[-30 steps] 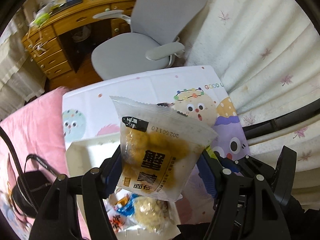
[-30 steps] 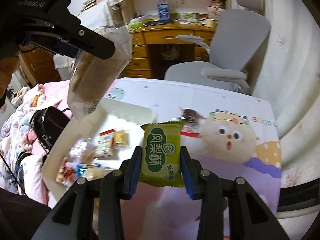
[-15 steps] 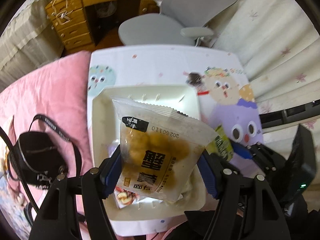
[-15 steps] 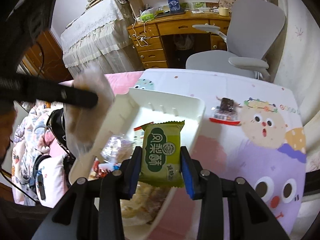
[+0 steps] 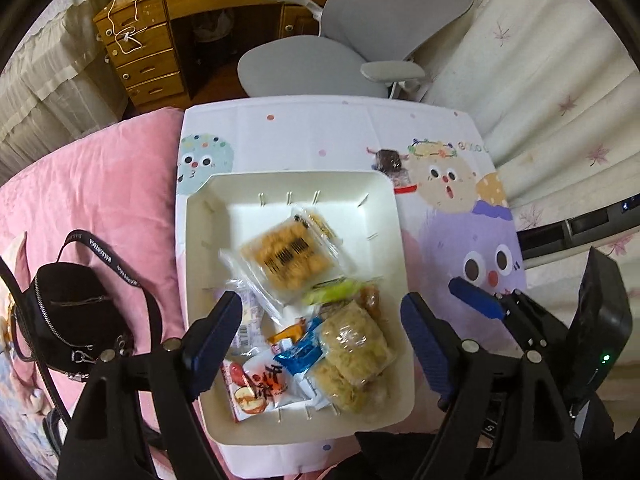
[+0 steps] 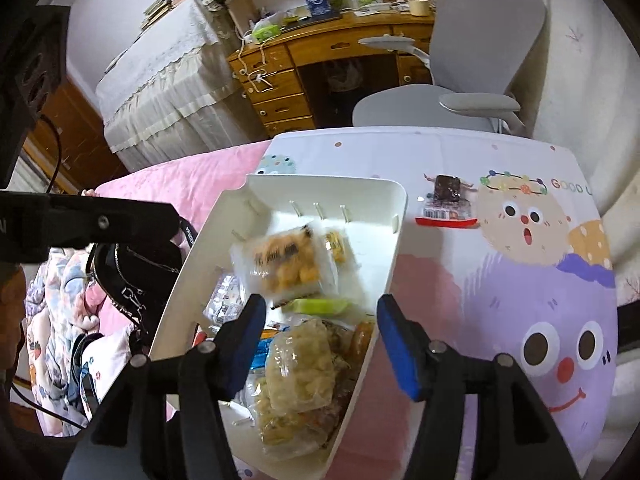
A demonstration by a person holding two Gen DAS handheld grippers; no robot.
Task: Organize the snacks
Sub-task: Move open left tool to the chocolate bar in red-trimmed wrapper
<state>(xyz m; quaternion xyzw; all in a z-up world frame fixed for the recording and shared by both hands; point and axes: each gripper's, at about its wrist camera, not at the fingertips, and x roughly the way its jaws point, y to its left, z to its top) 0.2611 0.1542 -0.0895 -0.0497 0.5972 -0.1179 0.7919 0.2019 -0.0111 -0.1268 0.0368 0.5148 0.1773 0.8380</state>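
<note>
Both packets had left my claws since half a second before — the orange snack packet (image 5: 289, 255) and the green packet (image 5: 334, 291) lay in the white tray (image 5: 390, 216). My left claw (image 5: 320, 334) and right claw (image 6: 318, 342) hung wide apart above it — one chocolate bar (image 6: 447, 196) lay outside on the cartoon tablecloth (image 6: 520, 280).

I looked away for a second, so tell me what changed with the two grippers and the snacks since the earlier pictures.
Both grippers let go. The left gripper dropped its clear packet of golden snacks into the white tray, and the right gripper released the green packet there too; both now hang open above the tray. The chocolate snack stayed on the cartoon tablecloth beside the tray.
</note>
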